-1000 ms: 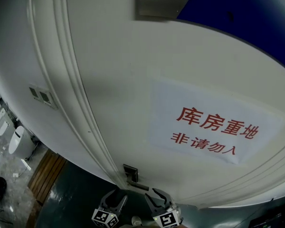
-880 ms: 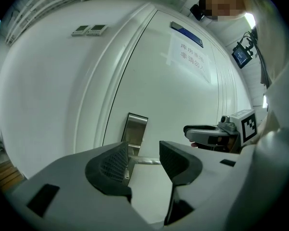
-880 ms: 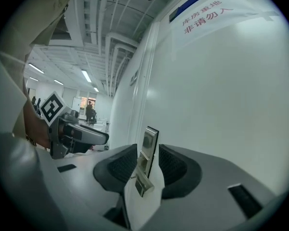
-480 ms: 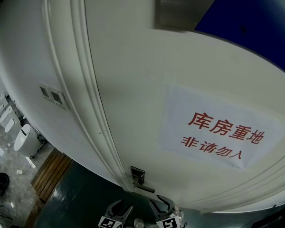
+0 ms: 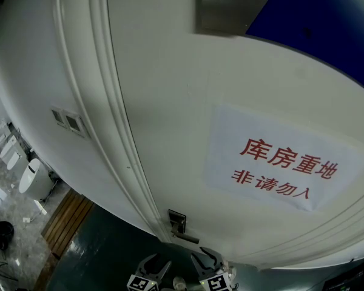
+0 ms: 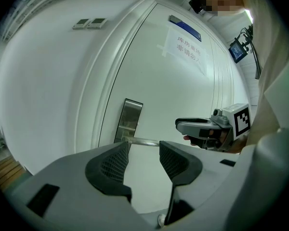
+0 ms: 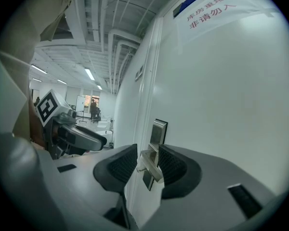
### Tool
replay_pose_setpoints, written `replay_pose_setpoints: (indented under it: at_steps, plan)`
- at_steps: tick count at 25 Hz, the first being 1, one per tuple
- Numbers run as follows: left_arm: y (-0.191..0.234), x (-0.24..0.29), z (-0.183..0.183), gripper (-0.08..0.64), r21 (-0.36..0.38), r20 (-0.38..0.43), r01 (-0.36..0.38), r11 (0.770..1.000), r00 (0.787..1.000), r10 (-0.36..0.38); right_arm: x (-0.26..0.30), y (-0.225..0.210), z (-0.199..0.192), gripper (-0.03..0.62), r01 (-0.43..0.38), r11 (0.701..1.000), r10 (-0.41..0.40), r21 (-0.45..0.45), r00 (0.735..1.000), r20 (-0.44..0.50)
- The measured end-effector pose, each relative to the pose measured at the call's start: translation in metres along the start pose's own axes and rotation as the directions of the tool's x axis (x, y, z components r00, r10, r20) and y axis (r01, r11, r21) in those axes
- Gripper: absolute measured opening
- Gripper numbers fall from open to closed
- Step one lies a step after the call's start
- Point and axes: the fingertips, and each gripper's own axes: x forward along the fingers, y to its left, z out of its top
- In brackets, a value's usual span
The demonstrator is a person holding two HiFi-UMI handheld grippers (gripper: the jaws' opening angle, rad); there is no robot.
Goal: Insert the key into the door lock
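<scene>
One white door (image 5: pixel 170 102) fills the scene. It carries one paper sign (image 5: pixel 273 162) on its right half and one steel lock plate (image 5: pixel 176 220) by its left edge, with one lever handle (image 5: pixel 186 237) jutting from the plate. Two grippers hover near it, the left gripper (image 6: pixel 143 150) and the right gripper (image 7: pixel 148 158), each with fingers apart and empty. No key or keyhole shows in any view. Closing in now would likely knock the fingers against the protruding lever, with nothing to insert.

Left gripper (image 6: pixel 143 160): jaws apart, gripping nothing. Right gripper (image 7: pixel 147 165): jaws likewise apart, not clamped. Both are held side by side, near each other, low at the head view's bottom edge, jaws pointing forward.
</scene>
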Motion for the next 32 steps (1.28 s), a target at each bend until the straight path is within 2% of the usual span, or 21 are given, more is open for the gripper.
replay_pose_setpoints:
  at_steps: [10,18,23,32]
  plan:
    - [0.009,0.009,0.009,0.199,-0.023,0.007,-0.015,1.0,1.0,0.015,0.009,-0.005,0.007,0.124,0.0,1.0,0.0,-0.005,1.0,-0.003]
    - [0.03,0.026,0.053,0.199,-0.014,0.08,-0.053,0.999,0.995,0.053,0.027,-0.024,0.048,0.124,-0.002,1.0,0.001,0.006,0.999,0.053]
    - [0.037,0.033,0.074,0.199,-0.002,0.102,-0.067,0.998,0.993,0.066,0.036,-0.027,0.059,0.124,-0.015,1.0,0.014,0.019,0.998,0.069]
    - [0.039,0.037,0.068,0.199,-0.003,0.103,-0.058,0.998,0.993,0.058,0.046,-0.024,0.057,0.124,-0.027,1.0,0.027,0.002,0.999,0.027]
